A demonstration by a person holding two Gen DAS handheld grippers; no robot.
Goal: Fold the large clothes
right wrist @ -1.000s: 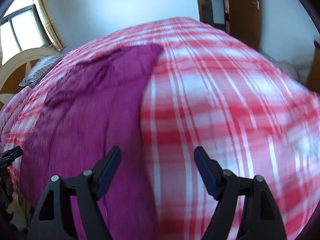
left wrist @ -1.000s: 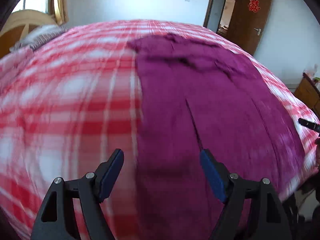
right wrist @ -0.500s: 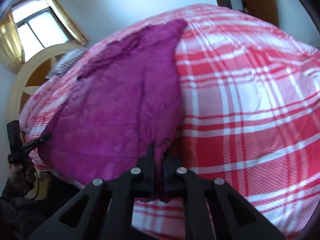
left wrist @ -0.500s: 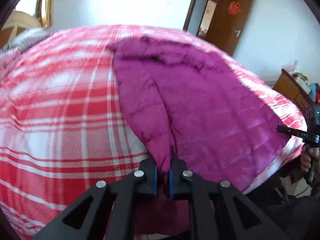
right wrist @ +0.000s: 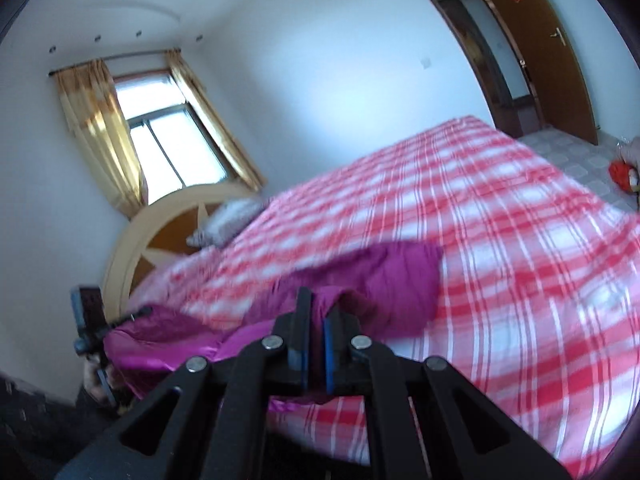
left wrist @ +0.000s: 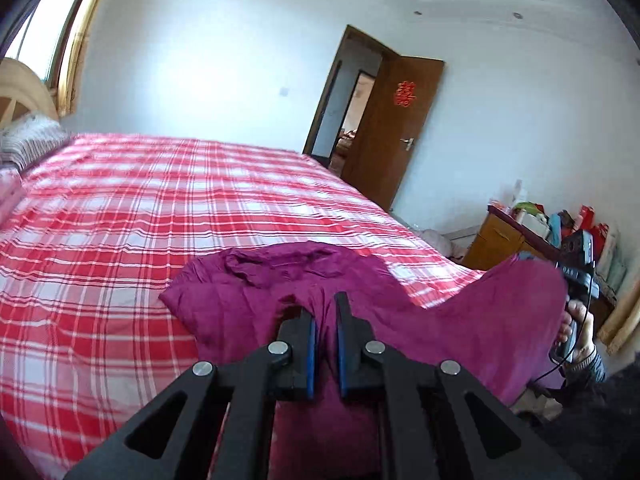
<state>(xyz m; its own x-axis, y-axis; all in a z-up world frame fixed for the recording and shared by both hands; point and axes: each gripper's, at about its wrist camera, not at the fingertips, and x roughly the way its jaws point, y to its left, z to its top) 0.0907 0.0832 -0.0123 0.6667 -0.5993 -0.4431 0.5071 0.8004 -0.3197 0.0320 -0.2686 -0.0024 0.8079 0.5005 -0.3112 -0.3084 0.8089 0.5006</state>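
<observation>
**Both corners pinched, garment lifted off the bed's near edge**

On my left side, the left claw is clamped on a bunched fold of the magenta garment, with cloth squeezed between the blue pads. Moving right, the garment sags between my two grips: its far part lies crumpled on the red plaid bed, near the edge closest to me, and a raised flap climbs toward the right claw, which is likewise closed tight on a corner of fabric.

What worries me:
- Each grip looks like a thin pinch on a thick, quilted-looking piece. If I swing it forward quickly, I expect the weight could drag a corner out of one claw, and the fold would collapse to one side.
- The middle hangs slack. If I lay it down without drawing my hands apart, I judge it will land wrinkled instead of flat.
- The part already on the bed is rumpled, so folding over it may trap creases.
- The right wrist view is smeared, so I cannot tell how much cloth sits inside that claw.

The garment itself is a deep magenta, soft and puffy, heavily creased near the collar end, with a shinier surface on the underside where it turns over.
</observation>
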